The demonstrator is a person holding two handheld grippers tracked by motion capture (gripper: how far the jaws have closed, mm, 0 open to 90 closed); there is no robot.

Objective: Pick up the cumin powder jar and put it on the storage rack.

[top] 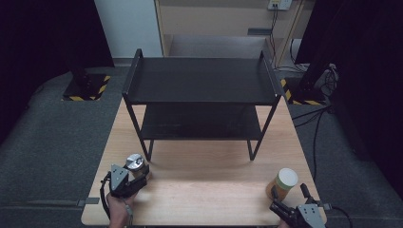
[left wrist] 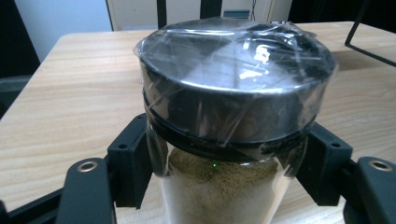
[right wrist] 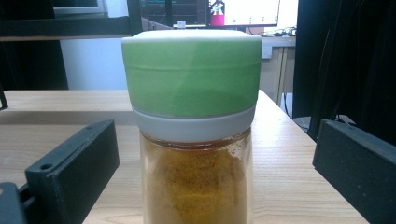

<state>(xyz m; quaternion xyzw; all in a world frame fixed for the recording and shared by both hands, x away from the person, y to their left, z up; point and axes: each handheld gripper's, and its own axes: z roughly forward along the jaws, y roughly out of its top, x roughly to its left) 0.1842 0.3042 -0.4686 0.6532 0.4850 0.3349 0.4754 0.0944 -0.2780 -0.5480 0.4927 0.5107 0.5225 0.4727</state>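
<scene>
Lower left of the high view, the left gripper (top: 134,176) pinches the silver-lidded spice jar (top: 135,164) just under its cap for a firm hold. Lower right, the right gripper (top: 280,205) stands spread around the green-lidded jar (top: 282,183), both upright on the worktop (top: 209,185) before the rack (top: 202,95).

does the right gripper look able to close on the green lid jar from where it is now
Probably yes. The right gripper is open with the green lid jar standing upright between its jaws, gaps on both sides, and nothing in between on the table.
</scene>
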